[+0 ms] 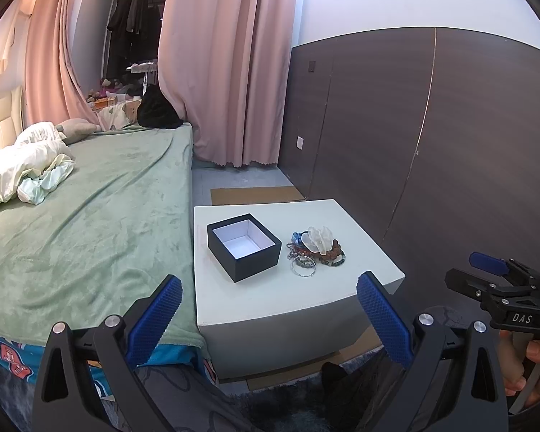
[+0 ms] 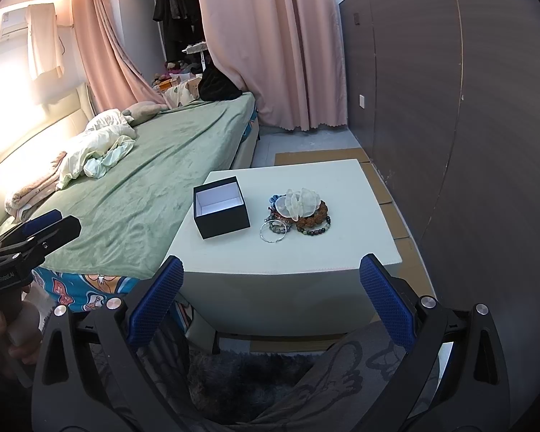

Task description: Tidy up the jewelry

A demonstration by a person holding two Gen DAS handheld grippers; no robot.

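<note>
Only the right wrist view showed the wall air conditioner point(image 2: 12, 25). Both the left claw point(image 1: 269, 318) and right claw point(image 2: 271, 300) gaped wide, empty. The black box point(image 2: 221, 211) sat empty on the counter point(image 2: 306, 252), jewelry pile point(image 2: 297, 214) just beside it.

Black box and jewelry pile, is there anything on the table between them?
Nothing: bare table separates box from pile, clearest in the right wrist view.

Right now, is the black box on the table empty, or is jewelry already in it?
Empty. The black box stands open with no lid, its white floor and walls bare in both views. The jewelry pile lies beside it on the white table.
</note>
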